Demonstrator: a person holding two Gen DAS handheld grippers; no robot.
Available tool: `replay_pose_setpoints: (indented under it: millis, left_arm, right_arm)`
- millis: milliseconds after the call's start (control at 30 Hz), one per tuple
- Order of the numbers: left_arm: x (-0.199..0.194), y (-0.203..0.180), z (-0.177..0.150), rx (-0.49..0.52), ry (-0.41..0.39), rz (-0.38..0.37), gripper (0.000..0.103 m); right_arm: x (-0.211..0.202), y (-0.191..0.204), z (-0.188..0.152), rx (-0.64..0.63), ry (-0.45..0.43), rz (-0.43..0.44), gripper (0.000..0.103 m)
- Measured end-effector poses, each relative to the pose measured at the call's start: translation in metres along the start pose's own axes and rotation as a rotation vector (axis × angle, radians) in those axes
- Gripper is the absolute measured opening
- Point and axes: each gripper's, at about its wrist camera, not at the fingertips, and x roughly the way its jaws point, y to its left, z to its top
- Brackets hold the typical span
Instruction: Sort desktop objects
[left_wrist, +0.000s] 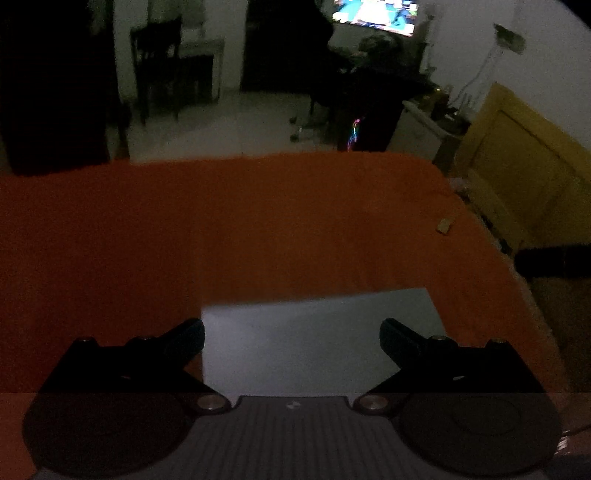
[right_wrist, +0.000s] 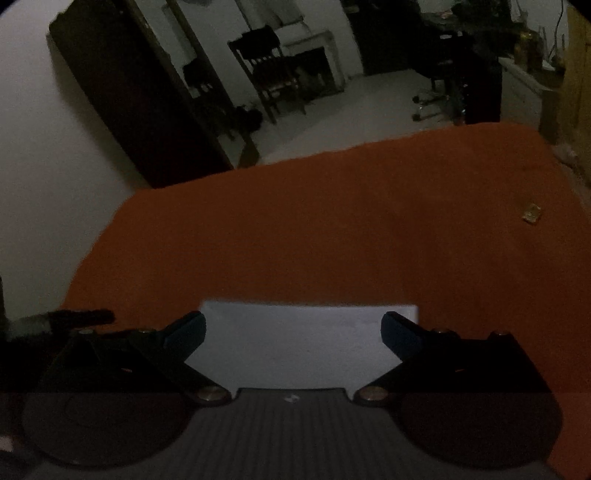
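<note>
The room is dim. A white sheet of paper (left_wrist: 317, 332) lies flat on the orange tablecloth (left_wrist: 258, 229), under and between the spread fingers of my left gripper (left_wrist: 291, 338), which is open and holds nothing. The right wrist view shows the same white paper (right_wrist: 295, 343) below my right gripper (right_wrist: 293, 332), also open and empty. A small yellowish block (left_wrist: 445, 226) sits on the cloth far to the right, near the table edge; in the right wrist view this block (right_wrist: 531, 213) lies at the far right.
The orange tablecloth (right_wrist: 332, 229) covers the whole table. A dark bar-shaped object (left_wrist: 554, 260) juts in at the right edge, and another (right_wrist: 81, 317) at the left. Beyond stand a wooden chair (left_wrist: 159, 62), a lit screen (left_wrist: 376, 14) and a yellow cabinet (left_wrist: 517, 166).
</note>
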Motion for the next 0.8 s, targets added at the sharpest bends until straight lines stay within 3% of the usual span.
replay_pose_setpoints:
  millis: [167,300,400,500,600,800]
  left_arm:
    - [-0.03,-0.025,0.015,0.049,-0.061,0.084,0.103]
    - [-0.038,-0.035,0.02,0.043,-0.038,0.127,0.103]
    - [-0.046,-0.038,0.02,0.003,0.001,0.211,0.103]
    - [-0.055,-0.033,0.015,-0.065,0.048,0.182,0.103]
    - [-0.062,-0.03,0.001,-0.107,0.043,0.174,0.103]
    - [-0.065,-0.031,-0.039,-0.107,0.032,0.205,0.103]
  right_arm:
    - [-0.028,0.03,0.021,0.042,-0.017,0.006,0.103]
    - [-0.036,0.065,0.021,-0.041,-0.007,-0.07,0.103]
    - [-0.034,0.088,0.013,-0.096,0.003,-0.127,0.103]
    - [-0.024,0.1,-0.003,-0.101,0.013,-0.169,0.103]
    - [-0.012,0.105,-0.021,-0.077,0.023,-0.2,0.103]
    - [-0.014,0.102,-0.062,0.015,0.002,-0.212,0.103]
